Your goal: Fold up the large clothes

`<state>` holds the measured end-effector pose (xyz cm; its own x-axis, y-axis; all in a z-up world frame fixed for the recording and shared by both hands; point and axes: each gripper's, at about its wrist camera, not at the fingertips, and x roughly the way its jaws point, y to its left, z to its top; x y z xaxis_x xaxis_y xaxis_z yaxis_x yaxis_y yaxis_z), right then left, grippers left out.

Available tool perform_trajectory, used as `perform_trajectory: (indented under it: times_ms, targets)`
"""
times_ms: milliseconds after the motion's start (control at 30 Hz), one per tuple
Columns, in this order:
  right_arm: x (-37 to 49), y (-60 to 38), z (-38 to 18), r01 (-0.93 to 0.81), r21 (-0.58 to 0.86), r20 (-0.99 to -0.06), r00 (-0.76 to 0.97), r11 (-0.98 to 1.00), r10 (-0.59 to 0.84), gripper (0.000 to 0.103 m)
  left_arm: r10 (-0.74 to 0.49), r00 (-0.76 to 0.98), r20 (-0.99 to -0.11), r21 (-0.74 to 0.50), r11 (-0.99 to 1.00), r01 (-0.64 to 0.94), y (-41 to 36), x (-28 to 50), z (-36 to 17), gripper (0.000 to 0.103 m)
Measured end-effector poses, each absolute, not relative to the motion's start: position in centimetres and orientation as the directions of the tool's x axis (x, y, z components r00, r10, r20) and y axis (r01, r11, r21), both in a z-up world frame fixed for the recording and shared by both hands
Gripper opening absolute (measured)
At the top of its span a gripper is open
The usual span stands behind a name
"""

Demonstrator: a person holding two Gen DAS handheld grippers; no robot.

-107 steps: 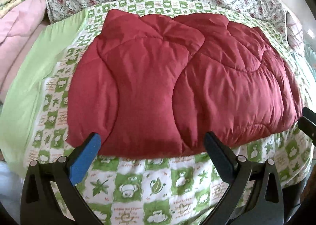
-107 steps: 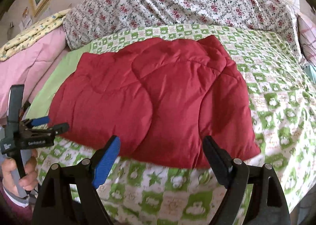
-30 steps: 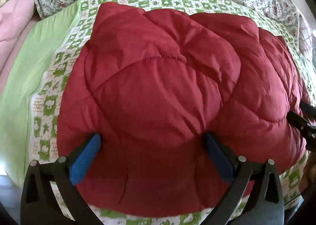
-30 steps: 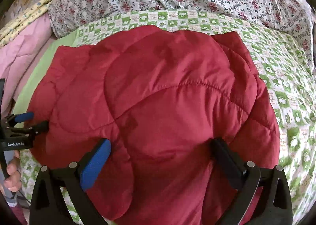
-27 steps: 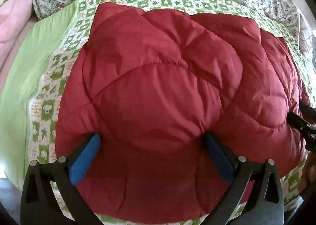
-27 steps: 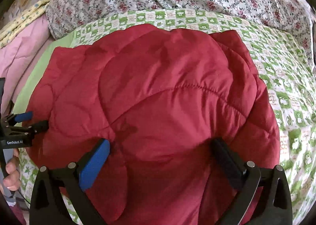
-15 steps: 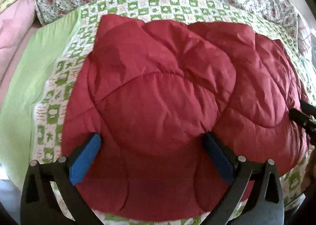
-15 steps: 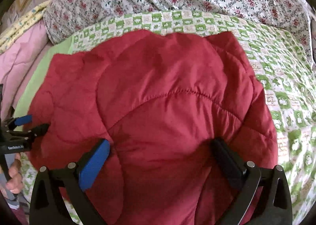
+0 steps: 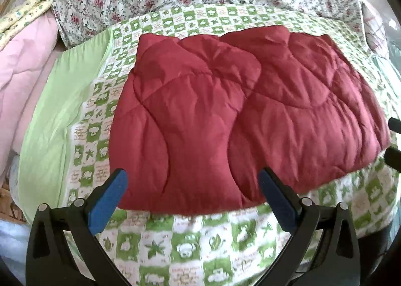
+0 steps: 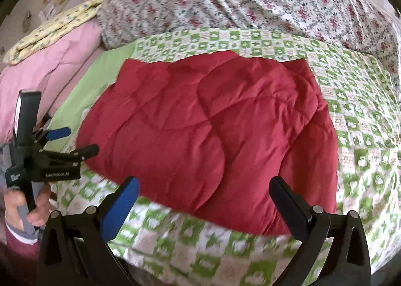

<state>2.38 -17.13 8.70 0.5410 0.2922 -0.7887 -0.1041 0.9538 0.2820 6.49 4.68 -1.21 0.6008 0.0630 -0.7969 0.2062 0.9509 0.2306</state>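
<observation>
Both tools have drawn back from half a second ago: then their fingers pressed into the padded fabric, now green-and-white checked bedsheet shows between them and its near edge. The dark red quilted padded garment lies folded into a thick, roughly rectangular pad on the bed, near the front edge, well short of the floral quilt behind. The left tool hangs just short of the garment, its jaws wide apart and holding nothing; the right tool likewise, spread and empty. By its puffed, creased panels the garment looks light, soft and springy — likely to bulge open once released — and its smooth shell may slip. A hold at the near corners, pinching through all the layers at the hem, looks safest — not on the rounded middle.
</observation>
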Motion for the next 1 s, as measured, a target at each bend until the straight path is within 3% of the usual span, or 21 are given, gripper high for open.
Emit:
perform_trajectory:
  times_ms: [500,1000]
  targets:
    - [0.1,-16.2,12.5,-0.153,0.261,-0.757,0.58,0.953,0.3,0.103,0.05,0.656,-0.753,0.256,0.941,0.222,3.7,4.0,2.2,0.103]
    - [2.1,-15.9,11.7,-0.162,0.273,-0.762,0.566,0.948,0.316,0.103,0.063,0.65,-0.758,0.265,0.939,0.218,3.6,5.2,1.8,0.103]
